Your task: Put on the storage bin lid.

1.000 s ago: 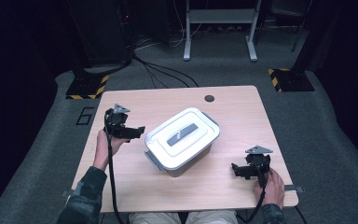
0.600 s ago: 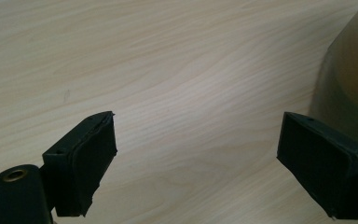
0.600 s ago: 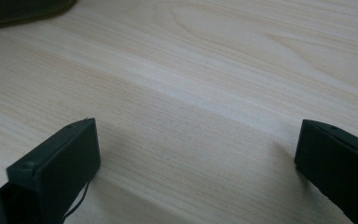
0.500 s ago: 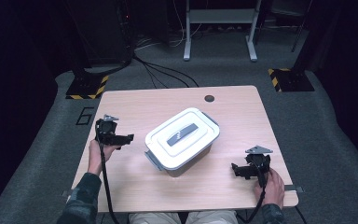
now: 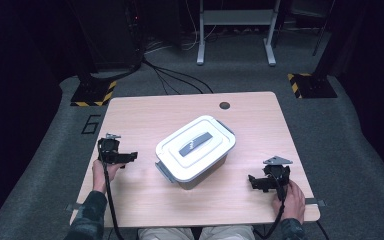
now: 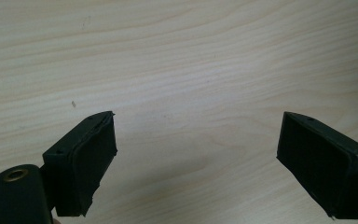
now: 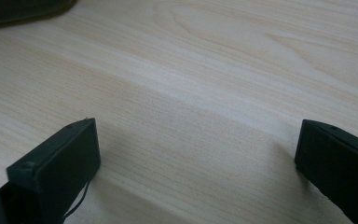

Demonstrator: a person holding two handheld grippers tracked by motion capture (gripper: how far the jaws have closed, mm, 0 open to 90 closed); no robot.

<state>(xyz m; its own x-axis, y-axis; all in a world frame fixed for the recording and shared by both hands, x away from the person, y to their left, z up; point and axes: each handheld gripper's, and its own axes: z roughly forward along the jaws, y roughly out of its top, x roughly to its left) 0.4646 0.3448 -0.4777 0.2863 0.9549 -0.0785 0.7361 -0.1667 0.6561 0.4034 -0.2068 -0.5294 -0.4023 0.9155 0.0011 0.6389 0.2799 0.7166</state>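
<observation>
A lidded plastic box (image 5: pixel 195 148) with a white lid, a grey handle and grey side clips stands slanted in the middle of the wooden table (image 5: pixel 145 112). Left of the box, near the table's left edge, my left gripper (image 5: pixel 130 157) stands open, clear of it. Its own view has the jaws wide apart over bare wood (image 6: pixel 196 140). My right gripper (image 5: pixel 254 181) rests low at the front right, open, pointing toward the box. Bare wood lies between its jaws too (image 7: pixel 196 154), and a dark corner of the box (image 7: pixel 23 9) shows at the top left.
A round cable hole (image 5: pixel 224 105) sits near the table's far edge. Beyond the table are dark carpet, floor cables, a metal stand (image 5: pixel 235 30) and striped black-and-yellow foot plates (image 5: pixel 92 92). The person's forearms come in over the front edge.
My left gripper has sunk toward the tabletop and drawn left and toward the person, away from the box. The right gripper and the box have stayed put.
</observation>
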